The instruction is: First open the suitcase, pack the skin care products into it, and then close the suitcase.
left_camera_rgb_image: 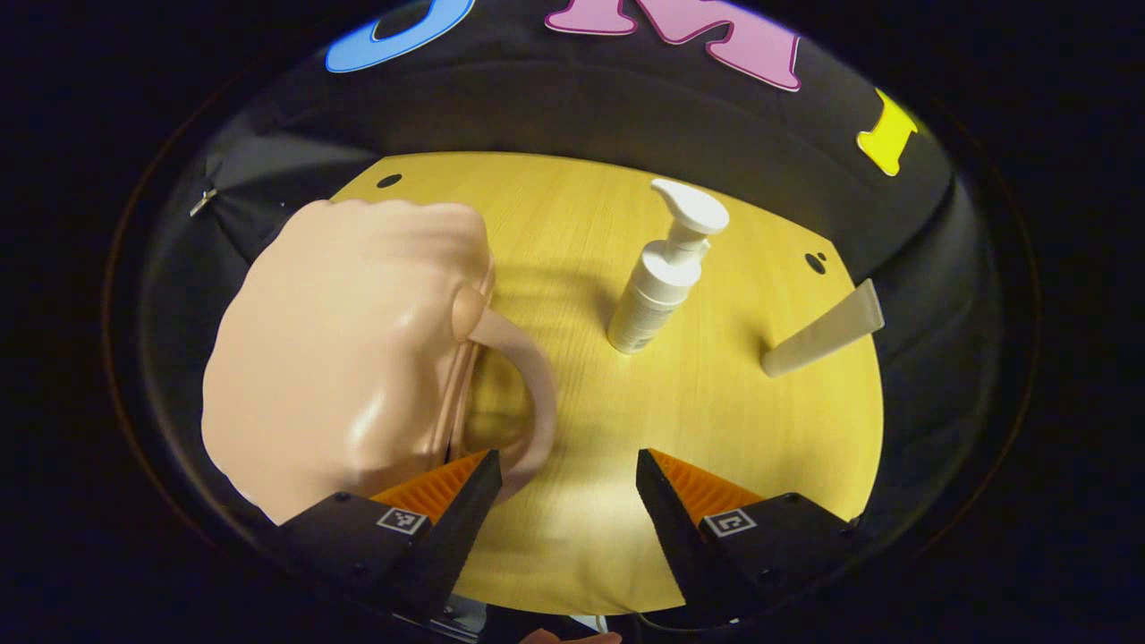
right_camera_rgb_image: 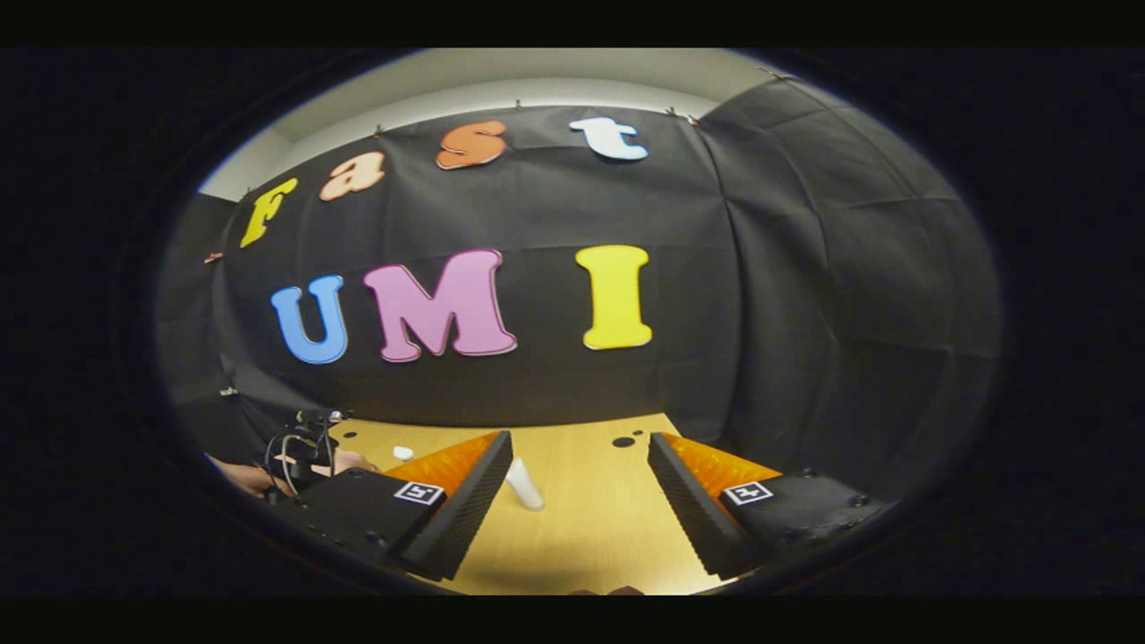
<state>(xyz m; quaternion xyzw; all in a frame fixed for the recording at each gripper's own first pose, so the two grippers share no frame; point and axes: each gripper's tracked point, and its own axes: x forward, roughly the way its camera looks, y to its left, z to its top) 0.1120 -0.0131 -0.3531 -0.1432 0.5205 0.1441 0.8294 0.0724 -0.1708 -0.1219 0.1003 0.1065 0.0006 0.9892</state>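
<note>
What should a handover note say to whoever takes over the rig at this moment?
Left gripper: open, empty, low over the table beside the pink suitcase and its handle.
Right gripper: open, empty, held above the table.
Pump bottle and tube: upright on the table, apart from each other.
Done: nothing packed.
Left: open suitcase, pack both, close.

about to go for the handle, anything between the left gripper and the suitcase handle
Nothing visible does. The left gripper is open, and the pink suitcase handle curves just ahead of its left finger, over bare table.
</note>
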